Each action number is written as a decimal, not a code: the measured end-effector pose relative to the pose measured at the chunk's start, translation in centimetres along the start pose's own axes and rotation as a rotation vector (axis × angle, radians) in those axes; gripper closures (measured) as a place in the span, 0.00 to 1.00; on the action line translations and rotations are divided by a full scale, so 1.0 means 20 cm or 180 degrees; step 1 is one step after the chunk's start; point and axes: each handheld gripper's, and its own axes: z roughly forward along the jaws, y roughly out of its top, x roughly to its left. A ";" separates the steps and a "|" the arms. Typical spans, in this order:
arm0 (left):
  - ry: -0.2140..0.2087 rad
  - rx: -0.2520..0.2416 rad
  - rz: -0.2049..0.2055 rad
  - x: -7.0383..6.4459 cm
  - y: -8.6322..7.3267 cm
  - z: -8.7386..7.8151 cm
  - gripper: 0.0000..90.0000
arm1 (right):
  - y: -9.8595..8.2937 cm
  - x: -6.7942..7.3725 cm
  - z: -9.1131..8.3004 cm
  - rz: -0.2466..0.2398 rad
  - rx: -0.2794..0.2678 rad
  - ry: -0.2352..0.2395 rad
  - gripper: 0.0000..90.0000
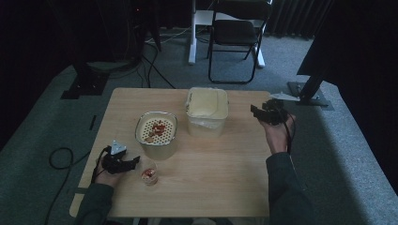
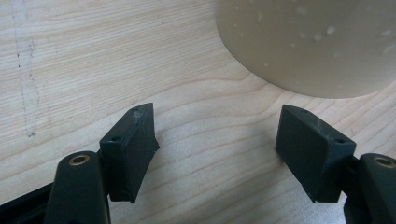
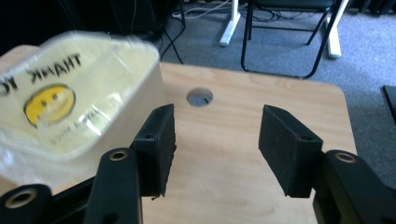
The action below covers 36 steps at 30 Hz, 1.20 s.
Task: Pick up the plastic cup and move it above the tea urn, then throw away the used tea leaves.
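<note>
Pale wood is the table (image 1: 220,168), and near its lower left in the high view a small clear glass (image 1: 149,175) holding red bits stands just beside the left gripper (image 1: 133,161). That gripper's jaws are spread wide with nothing between them; in its own view a cream curved wall fills the upper right, but I cannot tell which vessel it belongs to. A sideways swing of that hand could tip the glass — it looks light and narrow. The steel pot with the perforated insert (image 1: 156,129) sits just above it in the frame, close enough to be knocked too. The right gripper (image 1: 257,112), at the right of centre, hangs wide open and empty near the cream tub (image 1: 207,112). The tub's thin plastic wrap with a smiley face (image 3: 49,103) could snag on a jaw edge — dragging the tub.
</note>
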 end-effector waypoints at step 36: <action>-0.0459 -0.0329 0.0303 -0.21 -0.19 -0.39 0.22 | -0.36 -0.06 -0.02 -0.0104 0.0267 -0.0054 0.47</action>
